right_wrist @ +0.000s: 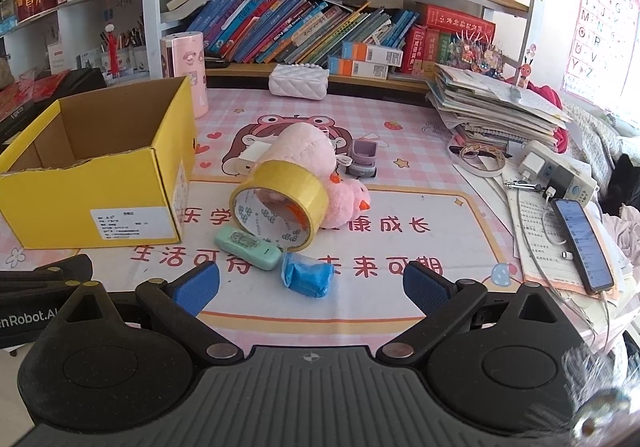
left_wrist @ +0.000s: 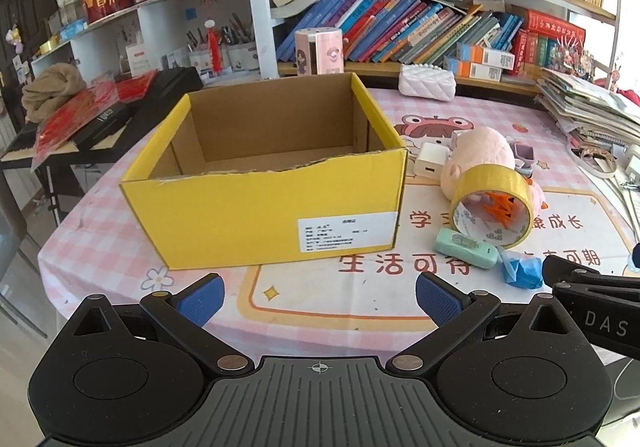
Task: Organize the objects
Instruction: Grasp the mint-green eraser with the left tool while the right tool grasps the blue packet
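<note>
An open yellow cardboard box [left_wrist: 264, 183] [right_wrist: 96, 187] stands empty on the pink tablecloth. Right of it lies a cluster: a pink plush toy [right_wrist: 316, 163] [left_wrist: 482, 153], a roll of yellow tape [right_wrist: 280, 203] [left_wrist: 492, 203] leaning on it, a mint green case [right_wrist: 248, 247] [left_wrist: 466, 247], a blue wrapped packet [right_wrist: 306, 275] [left_wrist: 520, 271], a white charger [left_wrist: 430, 161] and a small purple toy car [right_wrist: 362, 159]. My left gripper [left_wrist: 318, 299] is open just in front of the box. My right gripper [right_wrist: 310, 287] is open with the blue packet lying just beyond its fingertips.
A white quilted pouch [right_wrist: 298, 81] and a pink cylinder [right_wrist: 188, 67] stand at the back by the bookshelf. A stack of papers [right_wrist: 496, 107], a power strip [right_wrist: 556, 171] and a phone [right_wrist: 582, 243] crowd the right side. A black stand [left_wrist: 100, 123] is left of the table.
</note>
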Tool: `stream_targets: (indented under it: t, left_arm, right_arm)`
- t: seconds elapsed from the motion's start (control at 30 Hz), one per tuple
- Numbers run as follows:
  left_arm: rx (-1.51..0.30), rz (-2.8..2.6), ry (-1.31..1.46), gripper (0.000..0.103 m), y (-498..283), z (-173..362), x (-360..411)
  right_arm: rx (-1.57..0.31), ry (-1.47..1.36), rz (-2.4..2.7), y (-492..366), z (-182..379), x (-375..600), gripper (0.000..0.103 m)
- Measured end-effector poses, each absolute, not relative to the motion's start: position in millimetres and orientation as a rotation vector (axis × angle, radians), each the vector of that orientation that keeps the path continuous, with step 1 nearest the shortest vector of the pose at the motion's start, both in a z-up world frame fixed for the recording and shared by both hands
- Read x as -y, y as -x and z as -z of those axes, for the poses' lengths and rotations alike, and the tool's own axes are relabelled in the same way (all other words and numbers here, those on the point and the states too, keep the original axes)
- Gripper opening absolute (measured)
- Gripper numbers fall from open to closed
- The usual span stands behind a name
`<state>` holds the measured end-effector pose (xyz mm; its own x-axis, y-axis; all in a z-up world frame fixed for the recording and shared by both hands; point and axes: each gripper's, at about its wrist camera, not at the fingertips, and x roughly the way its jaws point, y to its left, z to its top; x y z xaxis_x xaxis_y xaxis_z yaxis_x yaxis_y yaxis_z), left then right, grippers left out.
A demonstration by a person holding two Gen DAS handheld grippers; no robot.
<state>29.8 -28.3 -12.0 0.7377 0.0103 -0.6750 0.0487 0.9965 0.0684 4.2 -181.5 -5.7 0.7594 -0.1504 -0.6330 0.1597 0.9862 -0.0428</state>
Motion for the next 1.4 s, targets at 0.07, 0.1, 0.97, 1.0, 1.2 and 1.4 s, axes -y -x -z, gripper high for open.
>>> stream_targets:
  t: [0.07,0.1,0.97,1.0,1.2,1.4]
  left_arm:
    - [-0.749,0.01,-0.084,0.102,-34.3,13.9,32.5]
    - [-0.754,0.003,-0.084,0.102,-36.8,15.0,34.7]
    - [-0.856,-0.219,-0.036,0.102,-67.1,31.3,73.7]
    - [-0.858,-0.218,-0.033,0.102,-68.2,31.1,75.7]
    - [-0.847,-0.165,-0.021,0.102,-72.9,31.1,95.1]
    - [-0.845,-0.08,-0.013,0.102,-81.5,35.9,118.9]
  right_arm:
    - [-0.705,-0.02,0.164,-11.1,9.3,188.2,0.09]
    - [-0.717,-0.025,0.161,-15.0,11.3,191.7,0.087]
    - [-1.007,0.042,-0.175,-113.5,76.1,227.5,0.042]
    - [-1.003,0.045,-0.19,-113.8,76.0,228.8,0.041]
    - [-0.987,0.032,-0.224,-110.4,64.7,249.9,0.038]
    - [-0.89,0.056,-0.174,-100.9,42.6,276.5,0.037]
